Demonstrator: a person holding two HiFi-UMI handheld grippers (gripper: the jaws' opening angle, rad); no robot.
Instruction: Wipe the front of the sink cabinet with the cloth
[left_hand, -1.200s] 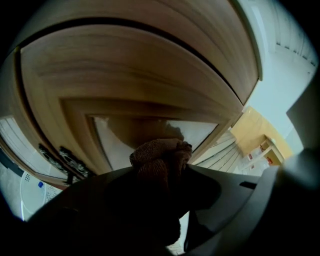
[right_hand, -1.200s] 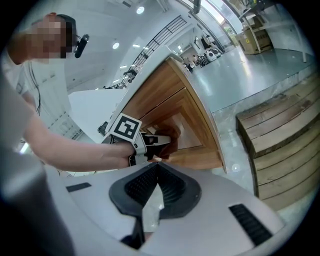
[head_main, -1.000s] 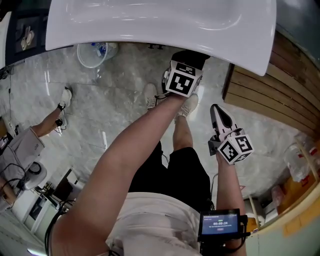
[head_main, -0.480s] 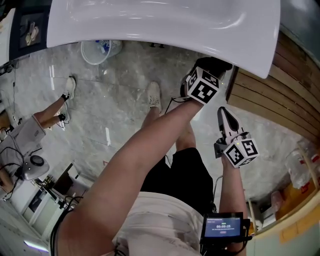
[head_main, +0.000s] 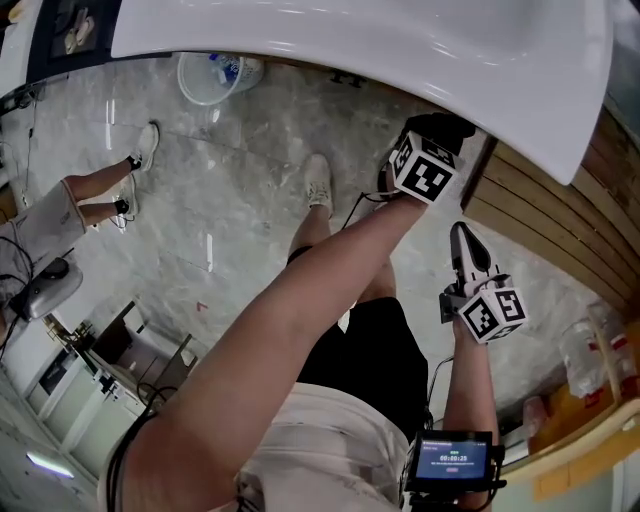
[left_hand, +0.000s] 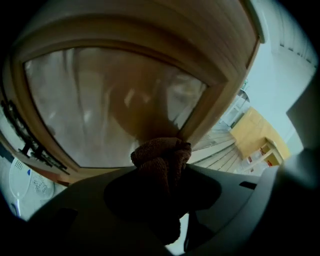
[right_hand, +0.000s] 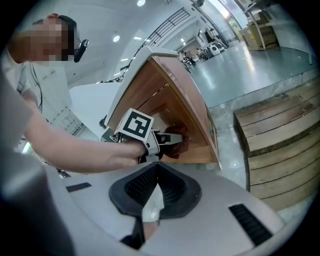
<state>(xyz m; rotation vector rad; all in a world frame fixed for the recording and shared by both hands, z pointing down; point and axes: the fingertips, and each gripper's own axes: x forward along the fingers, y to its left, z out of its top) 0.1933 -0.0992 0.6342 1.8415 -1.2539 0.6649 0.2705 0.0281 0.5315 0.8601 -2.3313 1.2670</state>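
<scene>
My left gripper (head_main: 432, 138) reaches under the rim of the white sink (head_main: 400, 45), its marker cube facing up. It is shut on a bunched brown cloth (left_hand: 162, 156), which presses against the glossy panel of the wooden sink cabinet (left_hand: 110, 105) near the frame's right post. From the right gripper view, the left gripper (right_hand: 167, 141) holds the cloth (right_hand: 176, 139) against the cabinet front (right_hand: 172, 100). My right gripper (head_main: 463, 238) hangs lower to the right, jaws shut, away from the cabinet; a pale sliver shows between its pads (right_hand: 151, 200).
A clear plastic bucket (head_main: 208, 75) stands on the marble floor under the sink's left end. Another person's legs (head_main: 95, 195) are at the left. Wooden slats (head_main: 545, 225) lie to the right. My own leg and shoe (head_main: 318, 180) are below the sink.
My left gripper has slid to the right along the cabinet front with the cloth. The right gripper has kept its place beside it.
</scene>
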